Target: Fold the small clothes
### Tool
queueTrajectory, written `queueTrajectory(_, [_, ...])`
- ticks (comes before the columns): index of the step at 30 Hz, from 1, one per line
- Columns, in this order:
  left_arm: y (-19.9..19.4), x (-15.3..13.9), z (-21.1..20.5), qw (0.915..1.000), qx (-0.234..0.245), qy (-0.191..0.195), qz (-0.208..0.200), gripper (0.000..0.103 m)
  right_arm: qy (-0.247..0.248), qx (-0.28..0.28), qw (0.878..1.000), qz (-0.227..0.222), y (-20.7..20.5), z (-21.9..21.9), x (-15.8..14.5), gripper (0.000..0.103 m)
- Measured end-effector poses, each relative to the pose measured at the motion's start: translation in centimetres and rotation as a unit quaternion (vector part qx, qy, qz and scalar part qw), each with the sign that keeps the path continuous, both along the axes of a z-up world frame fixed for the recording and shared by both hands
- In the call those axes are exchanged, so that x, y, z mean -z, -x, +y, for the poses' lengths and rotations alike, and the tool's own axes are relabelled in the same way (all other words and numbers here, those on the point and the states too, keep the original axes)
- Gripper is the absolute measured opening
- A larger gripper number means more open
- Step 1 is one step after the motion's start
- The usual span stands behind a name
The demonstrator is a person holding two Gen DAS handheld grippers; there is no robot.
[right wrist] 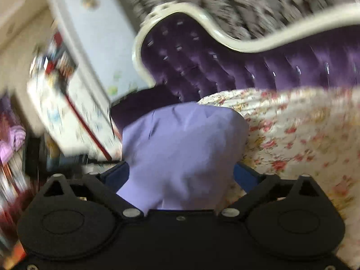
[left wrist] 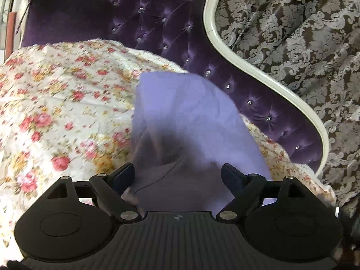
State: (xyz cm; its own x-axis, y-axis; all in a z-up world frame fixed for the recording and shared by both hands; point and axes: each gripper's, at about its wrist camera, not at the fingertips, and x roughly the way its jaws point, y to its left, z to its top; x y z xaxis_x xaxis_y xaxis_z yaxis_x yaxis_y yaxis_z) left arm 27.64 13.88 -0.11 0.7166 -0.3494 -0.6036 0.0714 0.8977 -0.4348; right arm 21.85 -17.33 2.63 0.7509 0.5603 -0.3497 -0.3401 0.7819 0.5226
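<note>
Lilac garment [left wrist: 198,121], small, plain, soft: lies on the floral bedspread [left wrist: 56,103], directly ahead of both tongs and partly between their fingers. In the left wrist view it runs from the gap between the fingers up and away toward the tufted purple headboard [left wrist: 180,29], so its long axis is roughly in line with where the left tongs point; the near part is bunched and shadowed, the far edge flat and squarish.

Left tongs [left wrist: 177,175]: spread wide, cloth in the gap, pads not pressing on it as far as the view shows; the cloth brushes the left finger's inner side, grip unlikely. Right tongs [right wrist: 182,175]: also wide apart, blue pads either side of the garment [right wrist: 184,144], cloth mounded up between them, no pinch visible. Right view is smeared, so fine contact can't be told.

Judgement: both hands equally close; the garment sits within reach of either. Looks like a fold step just released, or a regrasp due; can't tell how many folds are done. Next move likely needs a corner or edge pinched, and the far edge in the left view is the cleanest one.

Room: open bedspread to the left of the left tongs; headboard with its cream frame [left wrist: 265,85] closes off the far side. In the right view the bed edge seems to fall away left of the garment, with clutter beyond.
</note>
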Motion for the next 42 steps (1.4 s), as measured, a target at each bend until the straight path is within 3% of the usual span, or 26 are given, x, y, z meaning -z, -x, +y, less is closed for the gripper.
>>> queueTrajectory(9, [0.6,3.5,1.8,0.9956,0.0,0.073,0.058,0.095,-0.057,-0.029,0.994,0.093,-7.1,0.5,3.9,0.102])
queueTrajectory(15, [-0.5,5.3,1.1,0.9853,0.039,0.139,0.091,0.103,-0.082,-0.026,0.991,0.105,-7.6,0.8,5.5,0.103])
queueTrajectory(20, [-1.1,5.0,0.1,0.9867,0.056,0.126,0.085,0.103,-0.097,-0.023,0.988,0.119,-8.2,0.5,6.3,0.103])
queueTrajectory(22, [-1.1,5.0,0.1,0.9845,0.066,0.141,0.081,0.098,-0.09,-0.025,0.989,0.116,-8.1,0.6,6.0,0.094])
queueTrajectory(23, [-1.0,5.1,-0.1,0.982,0.074,0.154,0.081,0.095,-0.077,-0.027,0.99,0.112,-8.0,0.9,5.7,0.083])
queueTrajectory(25, [-0.6,4.8,-0.6,0.9825,0.081,0.15,0.076,0.094,-0.061,-0.025,0.992,0.108,-7.6,0.7,5.1,0.073])
queueTrajectory(27, [-0.1,4.4,-1.3,0.9834,0.094,0.141,0.067,0.094,-0.079,-0.022,0.99,0.114,-7.1,-0.1,4.9,0.062])
queueTrajectory(29, [0.6,4.1,-1.8,0.9804,0.108,0.149,0.069,0.093,-0.094,-0.025,0.989,0.116,-6.4,-1.1,4.8,0.059])
queueTrajectory(35, [4.4,3.1,-3.9,0.9736,0.148,0.157,0.075,0.093,-0.093,-0.022,0.987,0.129,-2.2,-2.4,3.7,0.059])
queueTrajectory(42, [11.2,2.9,-6.5,0.9695,0.184,0.141,0.08,0.093,-0.053,-0.023,0.989,0.138,5.0,-3.5,1.7,0.062])
